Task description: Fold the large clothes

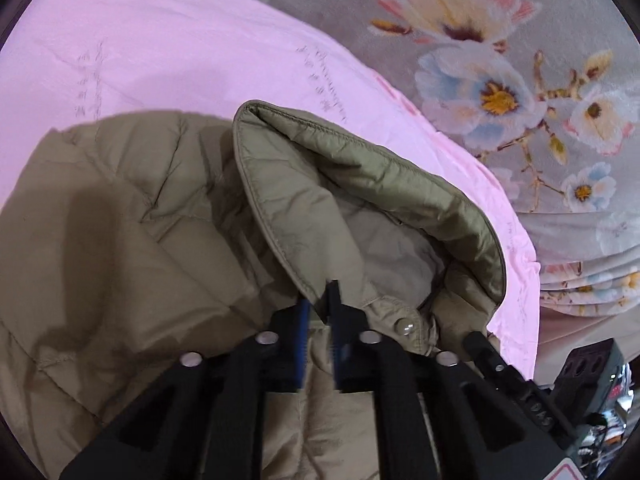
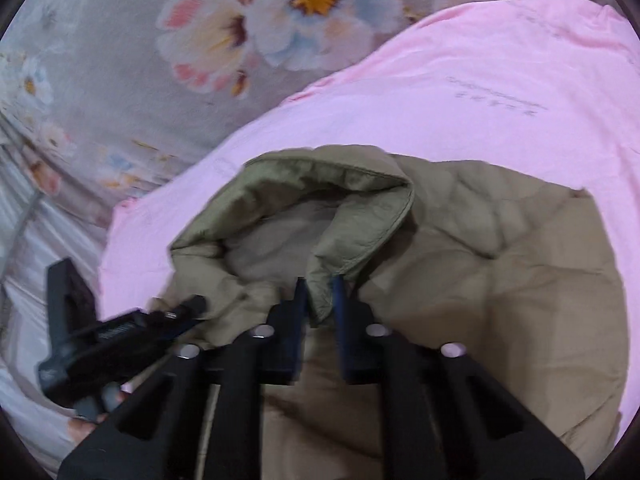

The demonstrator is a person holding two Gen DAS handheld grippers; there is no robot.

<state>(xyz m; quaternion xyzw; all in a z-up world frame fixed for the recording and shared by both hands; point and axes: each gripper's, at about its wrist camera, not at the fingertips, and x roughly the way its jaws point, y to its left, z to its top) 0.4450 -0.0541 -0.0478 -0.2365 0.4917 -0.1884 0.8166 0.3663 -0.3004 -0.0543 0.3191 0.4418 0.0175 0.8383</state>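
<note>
Khaki padded jacket lies on a pink sheet over the flowered bed cover. Left tool and right tool each pinch the hood's edge, jaws pressed together on fabric, likely to fold it down onto the body.

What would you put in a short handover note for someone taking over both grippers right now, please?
Left gripper: shut on the hood edge of the khaki puffer jacket.
Right gripper: shut on the opposite edge of the same hood.
The jacket lies on a pink sheet over a floral bedspread.
Done: hood pinched on both sides.
Left: fold the hood down onto the body, then fold the rest.
</note>
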